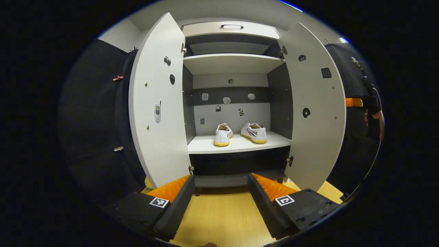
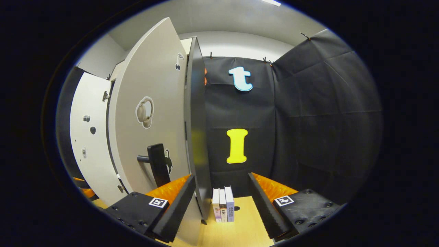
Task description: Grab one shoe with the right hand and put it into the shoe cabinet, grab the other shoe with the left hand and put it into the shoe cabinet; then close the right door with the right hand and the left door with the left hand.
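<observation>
We see both white sneakers [image 1: 240, 133] side by side on the shoe cabinet's lower shelf [image 1: 205, 147], well ahead of our wide, empty left gripper [image 1: 221, 190]. Our right gripper [image 2: 221, 190], also wide and empty, straddles the right door's [image 2: 151, 137] free edge without touching it.

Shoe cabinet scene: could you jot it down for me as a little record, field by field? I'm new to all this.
cabinet: shoe cabinet, both doors open
shoes: left shoe and right shoe, side by side on the middle shelf, heels toward the camera
left door: left door swung wide
right door: right door open, seen from outside, with a dark handle
left gripper: left gripper open, empty, facing the cabinet
right gripper: right gripper open, empty, at the right door's edge
floor: three books standing by the booth wall
</observation>
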`<state>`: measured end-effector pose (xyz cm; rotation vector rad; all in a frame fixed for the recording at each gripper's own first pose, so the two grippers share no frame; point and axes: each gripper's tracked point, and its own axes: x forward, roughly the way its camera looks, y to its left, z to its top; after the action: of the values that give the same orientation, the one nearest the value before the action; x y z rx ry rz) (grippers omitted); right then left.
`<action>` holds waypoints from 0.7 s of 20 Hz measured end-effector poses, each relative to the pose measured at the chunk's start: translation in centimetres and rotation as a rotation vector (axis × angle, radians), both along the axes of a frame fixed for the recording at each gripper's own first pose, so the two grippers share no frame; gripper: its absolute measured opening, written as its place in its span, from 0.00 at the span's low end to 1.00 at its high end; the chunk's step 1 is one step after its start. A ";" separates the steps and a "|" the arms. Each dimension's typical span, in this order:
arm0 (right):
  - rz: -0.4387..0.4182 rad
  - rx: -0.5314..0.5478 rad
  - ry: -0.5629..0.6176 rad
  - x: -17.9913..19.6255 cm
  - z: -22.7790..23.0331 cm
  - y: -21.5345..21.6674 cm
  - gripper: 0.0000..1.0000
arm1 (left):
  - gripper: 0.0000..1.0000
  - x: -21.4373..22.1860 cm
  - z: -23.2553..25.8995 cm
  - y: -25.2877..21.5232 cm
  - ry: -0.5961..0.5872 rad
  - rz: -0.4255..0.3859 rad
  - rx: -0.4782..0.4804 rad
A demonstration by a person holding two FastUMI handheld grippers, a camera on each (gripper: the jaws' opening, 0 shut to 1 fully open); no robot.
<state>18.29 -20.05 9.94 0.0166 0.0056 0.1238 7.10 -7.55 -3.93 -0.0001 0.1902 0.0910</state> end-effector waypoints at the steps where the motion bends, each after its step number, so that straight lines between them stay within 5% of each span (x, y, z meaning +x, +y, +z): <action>1: 0.002 0.001 0.004 0.0 0.0 0.1 0.97 | 0.96 -0.1 -0.1 0.1 0.002 -0.001 0.000; 14: 0.022 -0.028 0.025 -1.0 -0.3 4.2 0.96 | 0.96 -0.4 -0.4 2.0 0.001 -0.006 -0.008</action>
<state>17.25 -15.81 9.62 -0.0094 0.0326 0.1454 6.68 -5.52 -4.37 -0.0075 0.1915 0.0846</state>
